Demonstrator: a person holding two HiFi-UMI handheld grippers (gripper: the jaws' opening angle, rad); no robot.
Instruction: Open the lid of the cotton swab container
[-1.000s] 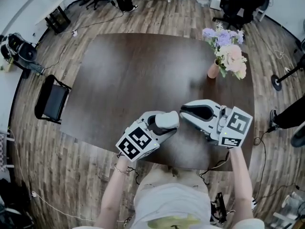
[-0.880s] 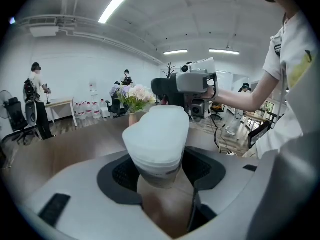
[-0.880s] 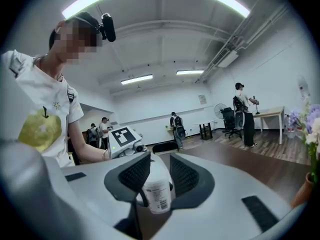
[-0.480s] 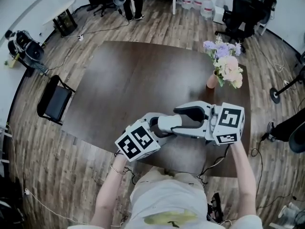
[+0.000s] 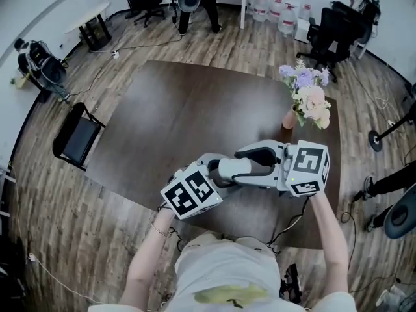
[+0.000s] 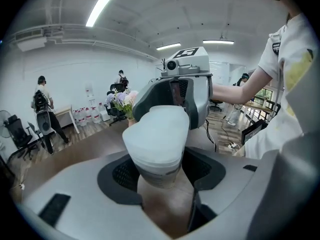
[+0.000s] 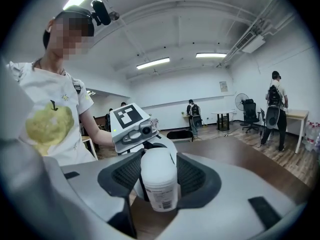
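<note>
**A:** What may go wrong over the table (image 5: 162,109)?

**B:** Your left gripper (image 6: 162,173) pinches the cotton swab container (image 6: 159,156) above the table's near edge; your right gripper (image 7: 160,178) has just been opening, jaws spread around the lid (image 6: 156,126), still shut; a hard, off-centre pull may slip the body free onto the table.

**A:** Pose?

**B:** They face each other above the table; left tilted down, right nearly level.

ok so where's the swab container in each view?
Head view: container just below centre, between the two grippers.
Left gripper view: centre, clamped by the left gripper.
Right gripper view: lower centre, between the jaws of the right gripper, which have just been opening.
Shared landmark: the brown table.
</note>
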